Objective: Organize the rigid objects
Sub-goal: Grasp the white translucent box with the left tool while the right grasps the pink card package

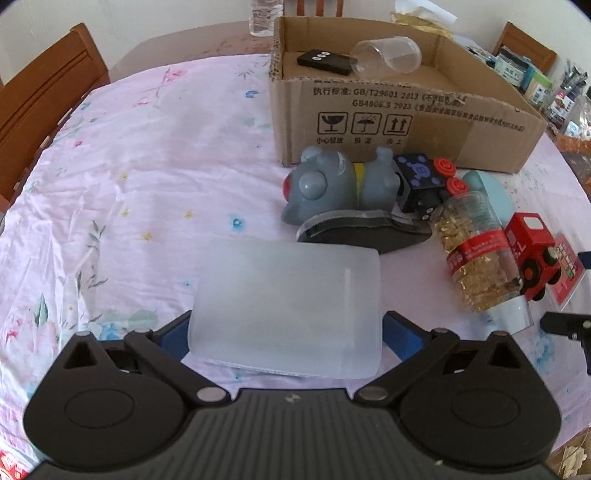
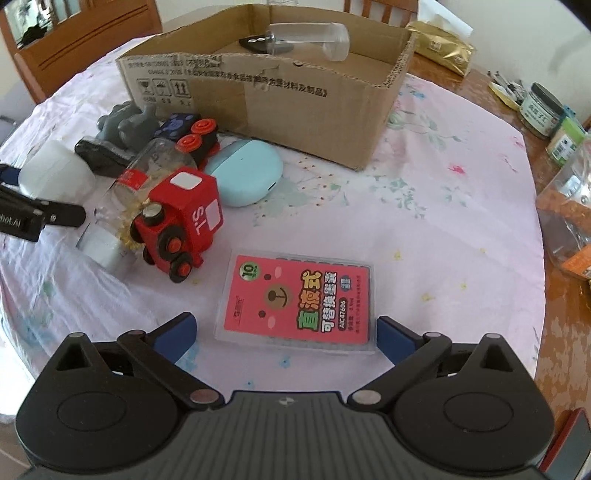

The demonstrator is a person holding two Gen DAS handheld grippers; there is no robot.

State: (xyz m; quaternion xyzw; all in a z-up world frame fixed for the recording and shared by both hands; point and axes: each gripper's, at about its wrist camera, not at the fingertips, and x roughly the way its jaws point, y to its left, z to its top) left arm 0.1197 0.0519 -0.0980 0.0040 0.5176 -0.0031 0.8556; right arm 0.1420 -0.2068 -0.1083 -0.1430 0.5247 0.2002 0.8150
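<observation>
A frosted white cup (image 1: 284,306) lies on its side on the floral cloth between the wide-apart fingers of my left gripper (image 1: 286,325); the blue pads flank it without clearly pressing. My right gripper (image 2: 286,328) is open over a flat pink refill pack (image 2: 299,299), whose near end lies between the fingers, untouched. The cardboard box (image 1: 369,110) stands behind, holding a black remote (image 1: 325,62) and a clear cup (image 1: 386,55) on its side. In front of it sit a grey toy animal (image 1: 325,184), a black toy train car (image 1: 421,177), a jar of gold bits (image 1: 476,251) and a red toy truck (image 2: 181,218).
A teal case (image 2: 243,173) and a dark flat object (image 1: 362,232) lie among the toys. Wooden chairs (image 1: 44,92) ring the table. Jars and packets (image 2: 546,110) crowd the bare wood at the right edge. A water bottle (image 1: 264,18) stands behind the box.
</observation>
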